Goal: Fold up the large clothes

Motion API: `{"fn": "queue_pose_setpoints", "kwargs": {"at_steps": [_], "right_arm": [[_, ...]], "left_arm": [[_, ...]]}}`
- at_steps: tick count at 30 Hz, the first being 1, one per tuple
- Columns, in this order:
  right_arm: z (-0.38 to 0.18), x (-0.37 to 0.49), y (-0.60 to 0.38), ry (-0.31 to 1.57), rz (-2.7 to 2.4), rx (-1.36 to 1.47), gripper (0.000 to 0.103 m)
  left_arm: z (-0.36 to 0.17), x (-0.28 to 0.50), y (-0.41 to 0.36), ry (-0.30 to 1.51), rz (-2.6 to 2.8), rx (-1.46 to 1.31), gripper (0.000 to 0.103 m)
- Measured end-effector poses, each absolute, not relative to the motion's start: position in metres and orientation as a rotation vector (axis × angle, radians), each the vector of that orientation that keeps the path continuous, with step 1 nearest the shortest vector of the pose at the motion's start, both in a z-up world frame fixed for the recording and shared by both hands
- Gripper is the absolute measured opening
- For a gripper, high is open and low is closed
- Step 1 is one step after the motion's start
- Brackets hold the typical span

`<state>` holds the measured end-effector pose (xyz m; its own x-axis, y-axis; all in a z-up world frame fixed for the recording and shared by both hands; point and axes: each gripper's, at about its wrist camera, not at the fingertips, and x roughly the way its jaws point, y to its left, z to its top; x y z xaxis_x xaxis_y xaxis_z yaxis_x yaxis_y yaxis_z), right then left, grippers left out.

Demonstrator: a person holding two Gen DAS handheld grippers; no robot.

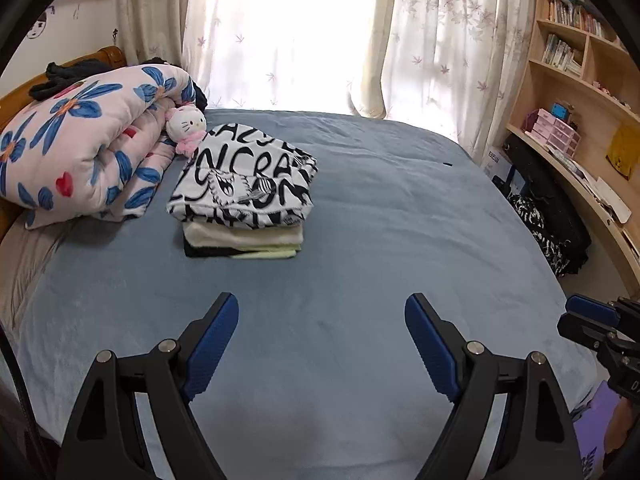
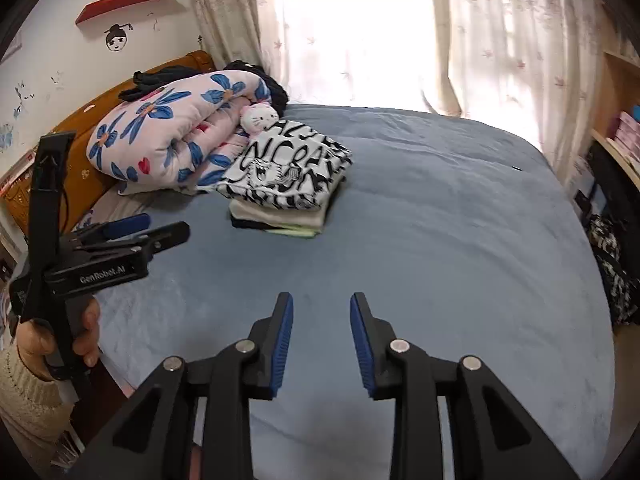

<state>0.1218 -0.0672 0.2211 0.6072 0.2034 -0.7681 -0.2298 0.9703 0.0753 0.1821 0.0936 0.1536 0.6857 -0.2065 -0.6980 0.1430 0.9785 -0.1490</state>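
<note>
With the folded clothes stack (image 1: 242,196) resting at eleven o'clock on the blue bed (image 1: 400,220), both left gripper (image 1: 322,344) and right gripper (image 2: 322,344) hang spread and empty, so this looks like a pause between garments, and fetching another comes next.

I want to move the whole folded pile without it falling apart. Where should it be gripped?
Grip the folded stack low at its near edge, coming from the bed's open front; the layers lie flat with edges exposed there, while the quilt crowds its left.

You see a floral quilt (image 1: 84,140) upper left, a cat plush (image 1: 186,126) beside it, curtains (image 1: 440,32) above, bookshelf (image 1: 580,80) right.
</note>
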Motion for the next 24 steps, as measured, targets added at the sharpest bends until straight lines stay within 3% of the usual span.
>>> {"fn": "queue_pose_setpoints", "kwargs": {"at_steps": [2, 14, 24], "right_arm": [[0.211, 0.104, -0.076, 0.871, 0.213, -0.053, 0.04], [0.116, 0.041, -0.102, 0.909, 0.074, -0.035, 0.04], [0.093, 0.011, -0.115, 0.798, -0.056, 0.049, 0.04]], "left_arm": [[0.146, 0.169, 0.085, 0.802, -0.192, -0.083, 0.085], [0.072, 0.105, 0.034, 0.854, -0.164, -0.111, 0.085], [0.028, 0.089, 0.001, 0.898, -0.125, -0.056, 0.085]]}}
